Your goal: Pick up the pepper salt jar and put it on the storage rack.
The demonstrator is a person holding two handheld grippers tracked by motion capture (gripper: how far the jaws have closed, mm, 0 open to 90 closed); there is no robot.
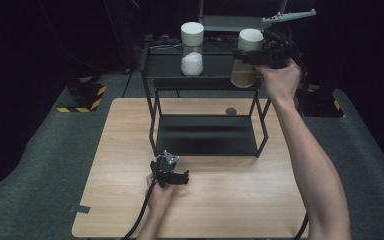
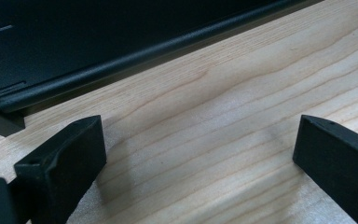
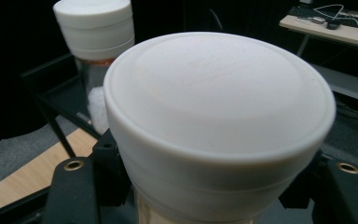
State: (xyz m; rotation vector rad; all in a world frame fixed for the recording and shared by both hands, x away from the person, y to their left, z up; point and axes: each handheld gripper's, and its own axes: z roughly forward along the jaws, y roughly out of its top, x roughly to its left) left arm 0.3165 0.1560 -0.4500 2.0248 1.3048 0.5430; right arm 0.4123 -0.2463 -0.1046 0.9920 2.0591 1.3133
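Currently, my right gripper (image 1: 256, 56) clamps the brown-filled jar (image 1: 245, 73) just under its white lid (image 3: 219, 116) for lifting off the rack's top shelf (image 1: 170, 67); left gripper (image 1: 176, 176) rests open on tabletop (image 1: 230, 195).

We see a pale wood-grain table (image 1: 230, 200), a matt black metal rack (image 1: 205, 135), and smooth matt white lids (image 3: 219, 107).
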